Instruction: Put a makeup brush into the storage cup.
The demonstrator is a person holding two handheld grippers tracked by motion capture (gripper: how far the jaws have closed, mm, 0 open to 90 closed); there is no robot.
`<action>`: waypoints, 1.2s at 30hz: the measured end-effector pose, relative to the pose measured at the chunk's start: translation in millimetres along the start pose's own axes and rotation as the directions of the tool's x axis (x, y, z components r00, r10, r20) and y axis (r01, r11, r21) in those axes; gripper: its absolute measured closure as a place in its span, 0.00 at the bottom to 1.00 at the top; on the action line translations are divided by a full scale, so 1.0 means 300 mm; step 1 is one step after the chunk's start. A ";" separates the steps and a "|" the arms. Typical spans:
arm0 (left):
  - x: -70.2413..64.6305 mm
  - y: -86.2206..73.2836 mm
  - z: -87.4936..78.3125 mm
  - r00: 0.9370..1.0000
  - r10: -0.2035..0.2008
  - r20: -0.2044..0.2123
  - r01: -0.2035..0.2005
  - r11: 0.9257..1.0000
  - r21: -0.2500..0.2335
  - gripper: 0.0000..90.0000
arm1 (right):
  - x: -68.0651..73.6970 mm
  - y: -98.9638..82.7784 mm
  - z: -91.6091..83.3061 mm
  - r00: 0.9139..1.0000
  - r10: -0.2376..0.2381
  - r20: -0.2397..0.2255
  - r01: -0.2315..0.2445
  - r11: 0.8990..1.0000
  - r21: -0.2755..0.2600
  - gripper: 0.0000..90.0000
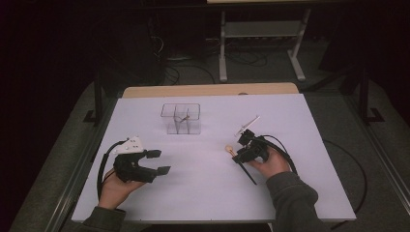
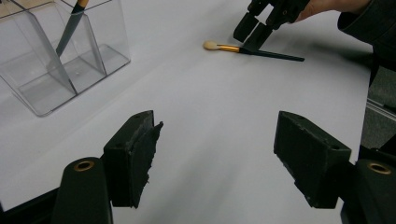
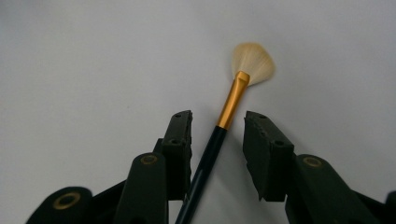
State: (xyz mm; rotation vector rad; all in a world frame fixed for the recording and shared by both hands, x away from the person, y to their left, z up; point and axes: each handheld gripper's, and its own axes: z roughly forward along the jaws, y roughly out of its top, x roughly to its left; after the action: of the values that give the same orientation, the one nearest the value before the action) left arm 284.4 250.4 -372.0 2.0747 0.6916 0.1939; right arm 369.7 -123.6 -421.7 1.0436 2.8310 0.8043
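A: Well, start with the big thing; the white worktop [image 1: 203, 193] carries everything, and the clear organiser [image 1: 181, 118] stands on it toward the far side; take that organiser as the landmark.

B: Agreed; it is a see-through box split into compartments, and a dark-handled brush [image 2: 70, 28] leans tilted in one of them; which compartment I cannot tell.

A: The left gripper [image 1: 158, 162] is nearer the person than the organiser and to its left; its fingers [image 2: 133, 156] stand wide apart with nothing between them, only bare worktop.

B: The right gripper [image 1: 240, 146] is to the organiser's right and nearer the person; its fingers [image 3: 180, 149] are partly apart, one on each side of the makeup brush [image 3: 229, 112]; a gap shows on the right of the handle; on the left the handle runs close against the finger, whether touching I cannot tell.

A: That brush lies flat on the worktop, right of the organiser; pale fan bristles, gold ferrule, dark handle running back between the fingers.

B: Smallest last; a thin white stick [image 1: 247, 125] lies just beyond the right gripper, between it and the organiser's right side.
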 end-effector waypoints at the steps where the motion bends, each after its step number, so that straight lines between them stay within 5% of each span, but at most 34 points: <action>1: 0.001 0.000 0.000 1.000 0.004 0.000 -0.004 1.000 -0.001 0.32 | 0.000 0.000 0.001 1.000 0.000 0.001 0.000 1.000 0.000 0.69; 28: -0.004 0.003 -0.001 1.000 -0.001 0.011 0.001 1.000 -0.002 0.32 | 0.009 0.005 0.024 0.999 -0.022 0.034 0.021 0.999 0.034 0.73; 36: -0.004 0.003 -0.001 1.000 -0.003 0.010 0.004 1.000 -0.005 0.32 | 0.028 0.008 0.028 0.995 -0.052 0.081 0.048 0.998 0.049 0.75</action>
State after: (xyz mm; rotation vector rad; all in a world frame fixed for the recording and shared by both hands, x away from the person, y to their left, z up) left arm 283.8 249.5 -371.0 2.0680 0.6879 0.1830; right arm 366.1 -113.2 -426.6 0.9831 2.8071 0.6776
